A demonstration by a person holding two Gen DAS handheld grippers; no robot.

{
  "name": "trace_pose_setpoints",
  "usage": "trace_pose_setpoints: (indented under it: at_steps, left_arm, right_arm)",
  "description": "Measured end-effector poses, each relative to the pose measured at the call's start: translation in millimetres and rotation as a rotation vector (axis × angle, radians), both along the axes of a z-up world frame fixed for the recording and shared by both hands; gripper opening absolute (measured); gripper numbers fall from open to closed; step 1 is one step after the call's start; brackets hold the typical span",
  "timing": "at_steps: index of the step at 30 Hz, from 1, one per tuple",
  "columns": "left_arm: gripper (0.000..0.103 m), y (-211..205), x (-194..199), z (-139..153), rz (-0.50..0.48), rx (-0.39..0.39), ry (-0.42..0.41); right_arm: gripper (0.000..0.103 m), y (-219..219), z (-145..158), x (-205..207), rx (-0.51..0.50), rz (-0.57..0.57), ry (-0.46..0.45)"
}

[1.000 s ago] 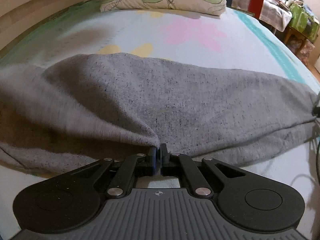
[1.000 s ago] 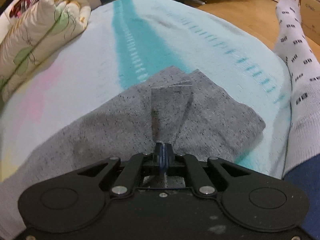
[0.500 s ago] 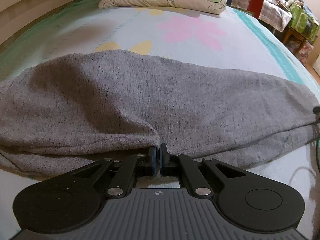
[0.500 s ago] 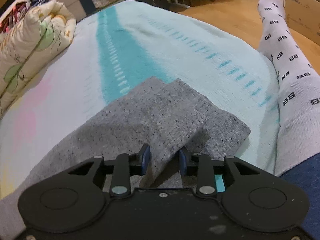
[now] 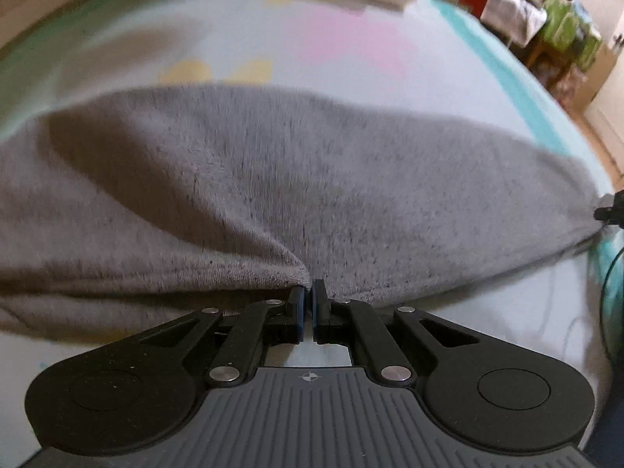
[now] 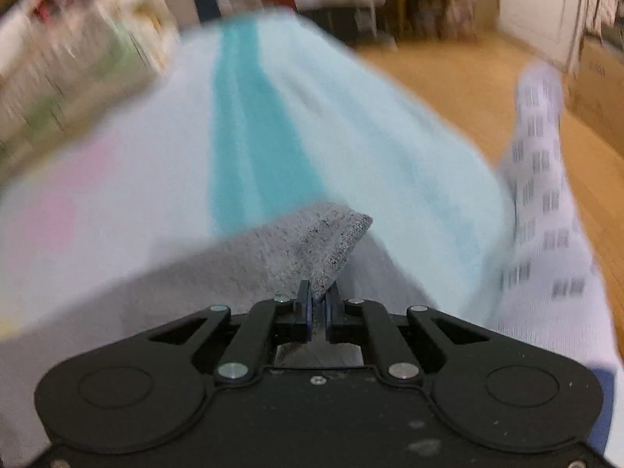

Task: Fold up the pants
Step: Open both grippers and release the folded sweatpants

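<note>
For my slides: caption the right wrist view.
Right gripper closing on the grey pants' cuff above the bed.

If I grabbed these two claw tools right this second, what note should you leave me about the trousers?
Left gripper: shut on the near edge of the grey pants.
Right gripper: jaws closing, with a lifted end of the pants between them.
The pants lie lengthwise across the bed, already doubled into one long band.
Left to do: carry the pinched fabric over to fold the band shorter, then let go and smooth it.
</note>
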State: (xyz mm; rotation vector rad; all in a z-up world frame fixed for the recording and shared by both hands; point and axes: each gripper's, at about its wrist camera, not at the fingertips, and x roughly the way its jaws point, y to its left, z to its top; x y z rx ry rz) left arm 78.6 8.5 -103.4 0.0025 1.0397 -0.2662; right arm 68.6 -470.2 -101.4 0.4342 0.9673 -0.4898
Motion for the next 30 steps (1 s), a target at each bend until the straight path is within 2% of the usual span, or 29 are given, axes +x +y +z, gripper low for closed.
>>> trace_pose_setpoints:
  at_steps: [3, 7, 9, 12, 14, 16, 19, 24, 27, 30]
  left_arm:
    - [0.004, 0, -1, 5, 0.000, 0.001, -0.019]
    - [0.004, -2, -6, 22, -0.022, 0.022, -0.099]
    - [0.005, -5, -8, 20, -0.026, 0.024, -0.086]
    - [0.006, -1, -6, -7, -0.009, 0.034, 0.004]
    - [0.008, -2, -11, -6, -0.025, 0.057, -0.035]
    - [0.008, -4, -15, -1, -0.035, 0.076, -0.050]
    - [0.009, 0, -18, 1, -0.028, 0.072, -0.021]
    - [0.008, 16, -31, 3, 0.021, 0.089, 0.041]
    - [0.008, 32, -36, 16, 0.055, 0.083, 0.011]
    - [0.008, 42, -32, 37, 0.064, 0.097, -0.071]
  right_arm:
    - [0.007, 2, -10, -4, 0.006, -0.025, -0.008]
    - [0.007, 6, 11, -10, -0.037, -0.008, -0.063]
    - [0.007, 9, 25, -19, -0.065, -0.010, -0.093]
    - [0.007, 8, 11, -20, -0.062, -0.015, -0.015]
    - [0.007, 3, -8, -18, -0.011, -0.037, 0.040]
    - [0.007, 7, -6, -14, -0.044, -0.027, 0.038]
    - [0.009, 14, -5, -7, -0.090, 0.006, 0.059]
    - [0.008, 9, -9, -8, -0.074, -0.015, 0.062]
    - [0.009, 13, -8, -7, -0.084, -0.012, 0.079]
    - [0.017, 17, 2, -10, -0.099, -0.017, 0.080]
